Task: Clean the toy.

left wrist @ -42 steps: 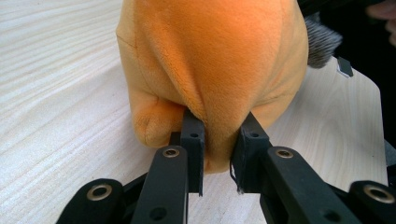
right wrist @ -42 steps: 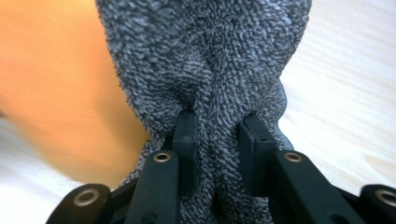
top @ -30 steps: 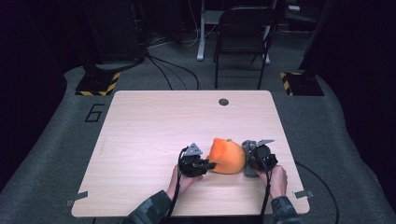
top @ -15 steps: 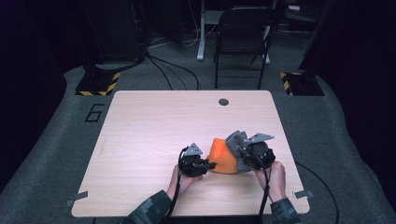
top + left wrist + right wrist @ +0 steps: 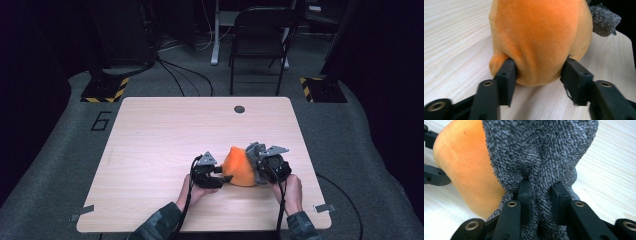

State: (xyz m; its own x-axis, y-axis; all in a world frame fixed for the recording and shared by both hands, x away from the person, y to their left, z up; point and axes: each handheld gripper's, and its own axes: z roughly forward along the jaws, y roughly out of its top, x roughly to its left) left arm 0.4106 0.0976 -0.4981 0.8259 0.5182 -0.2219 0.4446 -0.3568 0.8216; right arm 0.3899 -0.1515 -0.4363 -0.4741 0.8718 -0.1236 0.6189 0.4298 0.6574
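An orange soft thing (image 5: 239,167) sits on the pale wood counter (image 5: 165,135), near the front edge and a bit to the right of the middle; a grey fuzzy cloth (image 5: 256,150) lies against its right side, touching it. The left hand-held gripper (image 5: 224,174) points at the orange soft thing from the left; in the left gripper view its two black jaws stand on each side of the round orange end (image 5: 539,45), and they have just been opening, so they look let go, with the orange end between them. The right hand-held gripper (image 5: 540,192) is clenched on the grey fuzzy cloth (image 5: 544,157); the cloth is bunched up between its jaws. A small dark round spot (image 5: 239,109) is on the far part of the counter; a dark chair (image 5: 260,45) stands behind it.
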